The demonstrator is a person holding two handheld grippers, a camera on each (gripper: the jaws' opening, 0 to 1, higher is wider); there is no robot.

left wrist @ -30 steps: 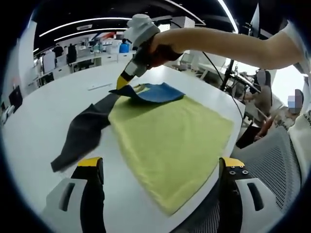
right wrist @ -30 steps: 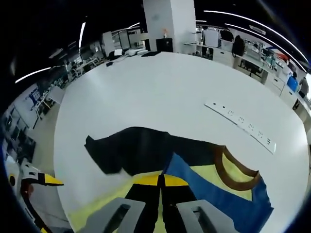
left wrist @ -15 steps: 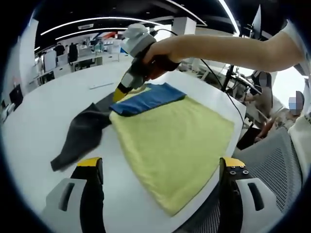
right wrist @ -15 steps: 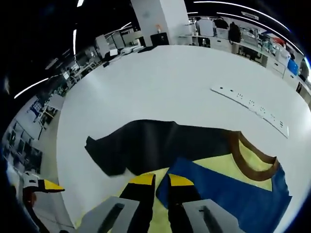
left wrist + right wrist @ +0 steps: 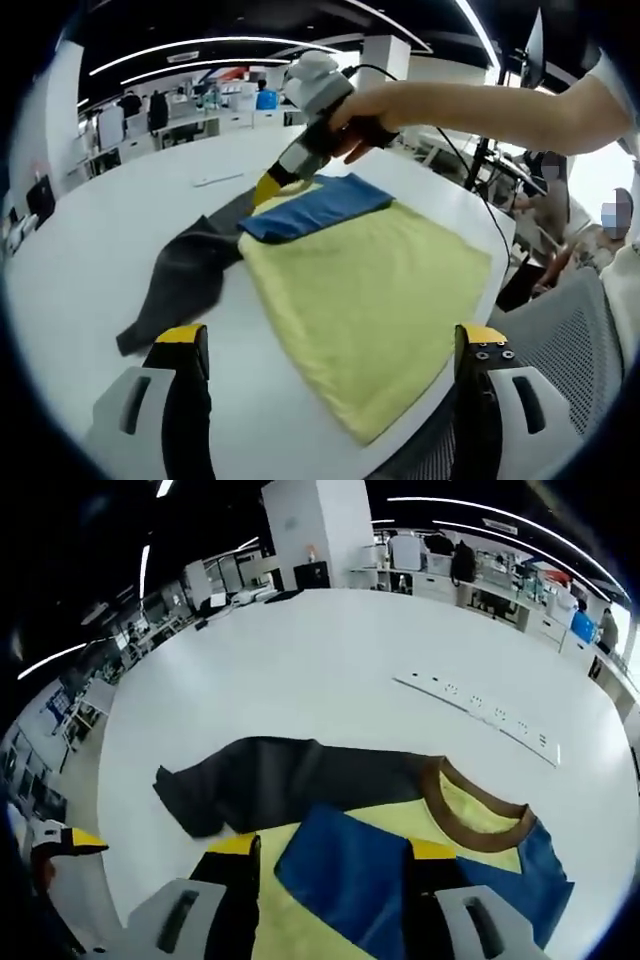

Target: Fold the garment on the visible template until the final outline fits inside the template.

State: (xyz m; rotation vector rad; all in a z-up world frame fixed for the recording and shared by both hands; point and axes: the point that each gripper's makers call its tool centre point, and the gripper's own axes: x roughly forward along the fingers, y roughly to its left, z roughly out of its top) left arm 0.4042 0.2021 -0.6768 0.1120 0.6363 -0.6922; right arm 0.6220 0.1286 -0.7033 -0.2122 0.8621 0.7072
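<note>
The left gripper view looks from the garment's hem side, set back and fairly high, forward between the left tool's [image 5: 325,345] wide-apart jaws across the yellow garment [image 5: 375,290] toward the right tool [image 5: 270,183] at its far end. The right gripper view sits close above the collar end, facing along its own parted jaws over the blue sleeve [image 5: 335,875] and the white desk [image 5: 330,670]. Both views share the garment, the dark sleeve [image 5: 185,275] and the desk.
</note>
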